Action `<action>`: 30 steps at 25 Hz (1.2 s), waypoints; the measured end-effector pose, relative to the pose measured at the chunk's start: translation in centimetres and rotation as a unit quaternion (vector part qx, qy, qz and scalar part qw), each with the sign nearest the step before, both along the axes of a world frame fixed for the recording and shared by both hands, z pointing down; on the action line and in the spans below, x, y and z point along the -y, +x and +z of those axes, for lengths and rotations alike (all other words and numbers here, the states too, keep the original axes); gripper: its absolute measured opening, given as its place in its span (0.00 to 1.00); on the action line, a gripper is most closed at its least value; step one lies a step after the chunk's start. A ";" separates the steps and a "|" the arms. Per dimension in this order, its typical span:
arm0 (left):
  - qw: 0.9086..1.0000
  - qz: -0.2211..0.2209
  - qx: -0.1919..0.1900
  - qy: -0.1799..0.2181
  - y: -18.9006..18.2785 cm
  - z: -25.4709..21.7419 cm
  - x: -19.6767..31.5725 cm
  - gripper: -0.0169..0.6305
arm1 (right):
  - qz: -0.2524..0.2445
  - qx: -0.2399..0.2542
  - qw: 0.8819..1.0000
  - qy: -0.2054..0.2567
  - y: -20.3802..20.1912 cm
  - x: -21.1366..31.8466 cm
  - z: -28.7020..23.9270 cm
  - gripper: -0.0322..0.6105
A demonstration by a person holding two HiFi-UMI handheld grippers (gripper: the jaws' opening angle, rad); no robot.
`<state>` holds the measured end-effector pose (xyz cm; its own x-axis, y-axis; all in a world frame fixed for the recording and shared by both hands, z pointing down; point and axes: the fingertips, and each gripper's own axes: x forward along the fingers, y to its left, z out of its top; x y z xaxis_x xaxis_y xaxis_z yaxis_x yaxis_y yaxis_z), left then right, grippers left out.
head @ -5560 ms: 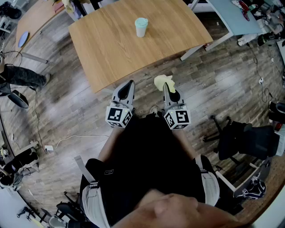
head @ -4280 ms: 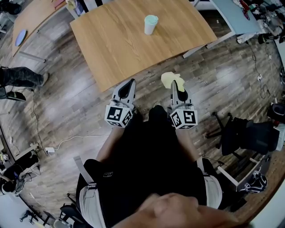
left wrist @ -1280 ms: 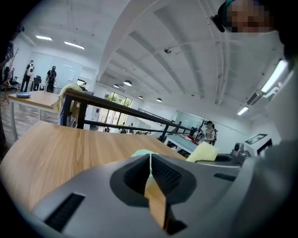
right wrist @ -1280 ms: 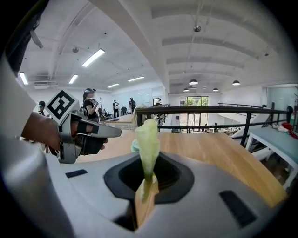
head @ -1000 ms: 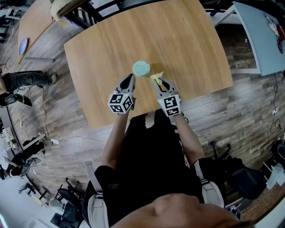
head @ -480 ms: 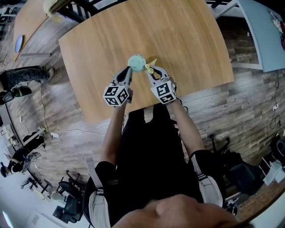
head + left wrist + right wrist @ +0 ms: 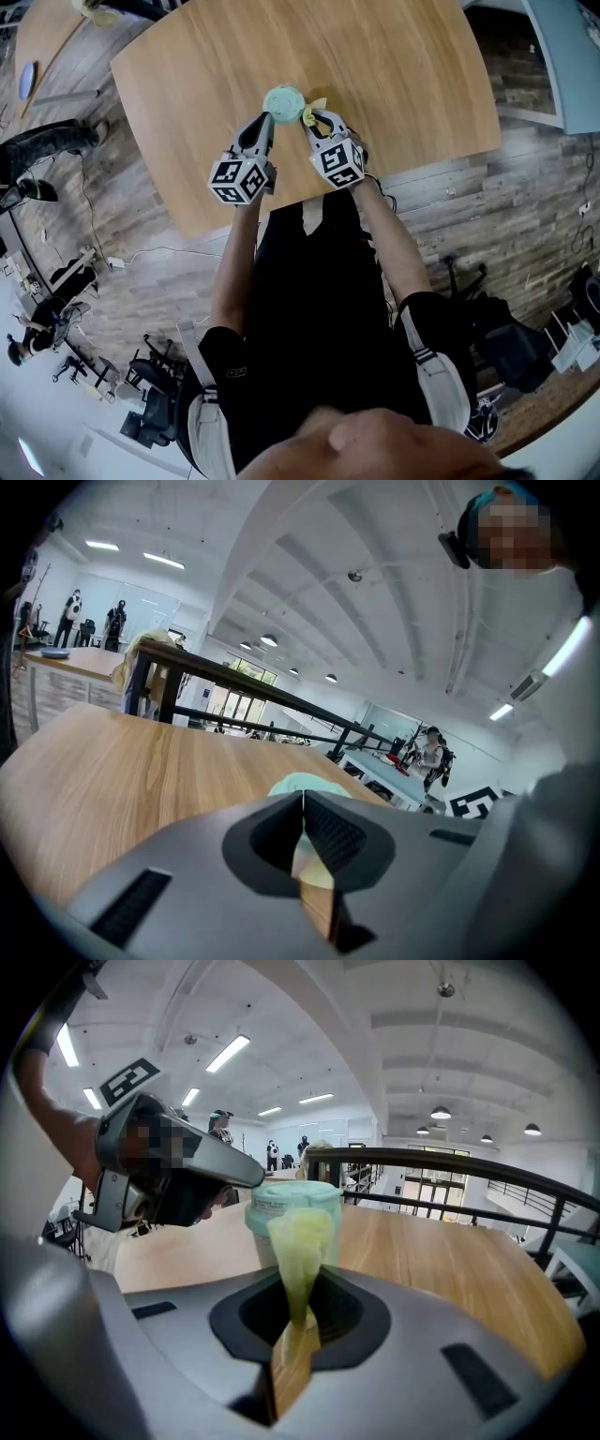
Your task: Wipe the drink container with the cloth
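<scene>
From above, you stand at a wooden table point(image 7: 394, 84). On the plank floor by it are a white cable point(image 7: 141, 255) on your left and a black chair point(image 7: 511, 342) on your right. Another person's dark legs point(image 7: 42, 150) show at the left edge. The cup point(image 7: 282, 98) with the mint-green lid stands on the table near your edge. Your left gripper point(image 7: 265, 118) points at its left side. Your right gripper point(image 7: 312, 116) points at its right side and has a bit of yellow cloth point(image 7: 308, 112) at its tip. Nothing stands between the grippers and the cup.

Along your left gripper, the two jaws are pressed together with nothing between them. The cup's green lid peeks out just over the jaw tips, very close. Past the table runs a black railing point(image 7: 244, 682). Far off stands a person with a backpack point(image 7: 433, 754).

Along your right gripper, the jaws pinch the yellow-green cloth tight. The cloth sticks up from them right in front of the cup and hides the middle of it. You cannot tell if the cloth touches the cup. Your left gripper comes in from the left, with its tip right by the rim of the lid.
</scene>
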<state>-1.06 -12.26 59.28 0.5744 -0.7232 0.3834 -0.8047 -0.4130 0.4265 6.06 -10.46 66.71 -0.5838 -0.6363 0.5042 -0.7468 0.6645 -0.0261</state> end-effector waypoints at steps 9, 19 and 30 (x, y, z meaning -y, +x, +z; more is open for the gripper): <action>1.000 -0.001 -0.006 0.001 -0.2 -0.2 0.1 0.06 | -0.027 -0.020 0.999 0.000 -0.4 0.0 1.7 0.13; 1.000 -0.006 -0.012 0.002 0.0 -0.3 0.0 0.06 | -0.078 -0.071 0.994 -0.037 -1.3 -1.2 6.7 0.13; 1.000 -0.008 -0.015 0.001 -0.2 -0.3 -0.1 0.06 | -0.116 -0.119 0.982 -0.091 -2.3 -1.8 10.9 0.13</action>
<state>-1.24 -12.21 58.97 0.5744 -0.7330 0.3644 -0.7977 -0.4013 0.4501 3.77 -8.66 77.64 -0.5542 -0.3861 0.7374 -0.5749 0.8182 -0.0037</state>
